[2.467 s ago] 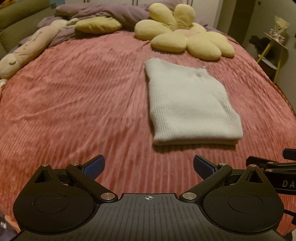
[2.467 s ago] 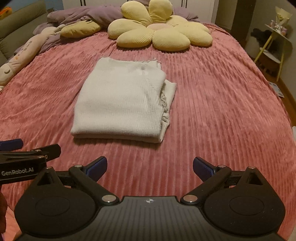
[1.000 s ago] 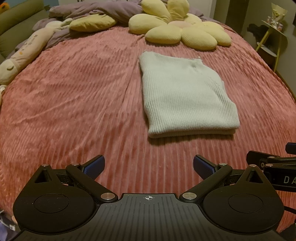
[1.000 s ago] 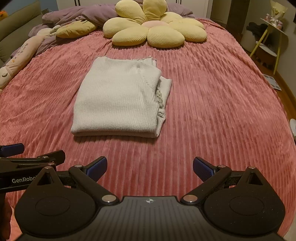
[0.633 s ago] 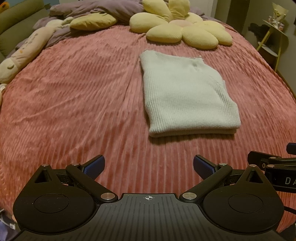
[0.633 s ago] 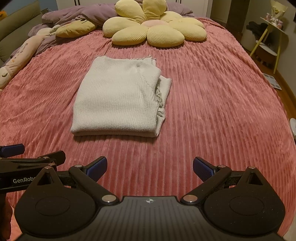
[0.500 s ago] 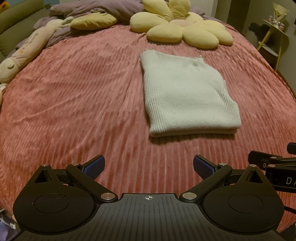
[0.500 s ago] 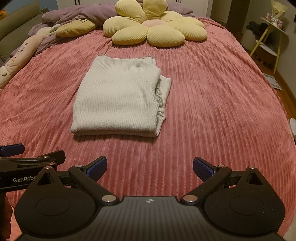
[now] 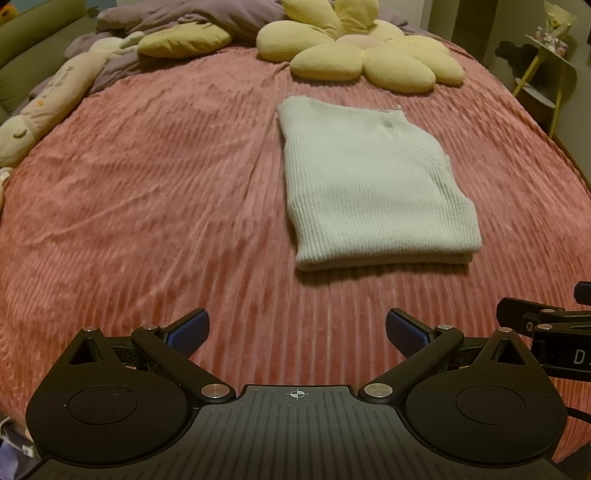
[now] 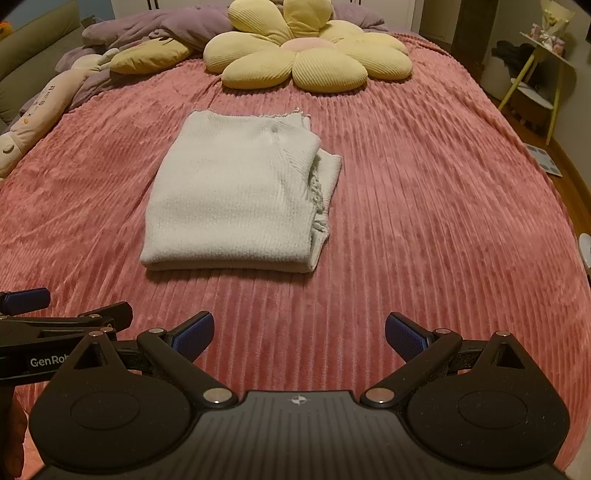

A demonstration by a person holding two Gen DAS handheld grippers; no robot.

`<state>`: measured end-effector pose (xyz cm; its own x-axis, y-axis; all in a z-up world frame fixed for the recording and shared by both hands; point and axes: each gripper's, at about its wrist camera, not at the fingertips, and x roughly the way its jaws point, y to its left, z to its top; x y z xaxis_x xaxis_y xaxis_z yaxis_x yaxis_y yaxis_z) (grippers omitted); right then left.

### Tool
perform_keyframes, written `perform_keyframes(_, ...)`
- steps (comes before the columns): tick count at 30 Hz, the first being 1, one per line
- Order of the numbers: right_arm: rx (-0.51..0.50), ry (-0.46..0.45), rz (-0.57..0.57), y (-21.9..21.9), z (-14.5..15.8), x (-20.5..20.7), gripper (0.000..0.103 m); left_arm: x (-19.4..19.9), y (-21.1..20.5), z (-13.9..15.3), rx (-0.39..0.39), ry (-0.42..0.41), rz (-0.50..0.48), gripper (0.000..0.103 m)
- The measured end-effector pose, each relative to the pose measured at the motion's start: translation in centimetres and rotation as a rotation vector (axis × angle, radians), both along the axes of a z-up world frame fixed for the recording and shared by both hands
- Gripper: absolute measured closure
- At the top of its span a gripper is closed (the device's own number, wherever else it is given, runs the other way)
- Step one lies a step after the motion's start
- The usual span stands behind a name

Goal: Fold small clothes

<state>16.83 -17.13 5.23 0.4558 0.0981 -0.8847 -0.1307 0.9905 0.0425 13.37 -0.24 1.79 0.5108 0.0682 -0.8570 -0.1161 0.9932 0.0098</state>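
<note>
A white ribbed knit garment (image 9: 373, 188) lies folded into a flat rectangle on the pink ribbed bedspread (image 9: 147, 206); it also shows in the right wrist view (image 10: 236, 195), with loose layers sticking out on its right side. My left gripper (image 9: 295, 330) is open and empty, held back from the garment's near edge and to its left. My right gripper (image 10: 299, 332) is open and empty, near the bed's front, to the garment's right. Each gripper shows at the edge of the other's view.
A yellow flower-shaped cushion (image 10: 306, 59) lies beyond the garment. A purple blanket (image 10: 155, 33), a yellow pillow (image 9: 184, 42) and a long plush toy (image 9: 48, 107) lie at the back left. A yellow-legged side table (image 10: 546, 62) stands right of the bed.
Both grippers have drawn slightly back from the folded garment and stay open. The garment has not moved.
</note>
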Motion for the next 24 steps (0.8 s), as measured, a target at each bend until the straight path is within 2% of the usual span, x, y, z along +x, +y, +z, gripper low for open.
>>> perform_keyframes(24,-0.004,0.017,-0.007,-0.30,-0.36,0.16,0.004,0.19,-0.02,-0.25,-0.002,0.010,0.000,0.000)
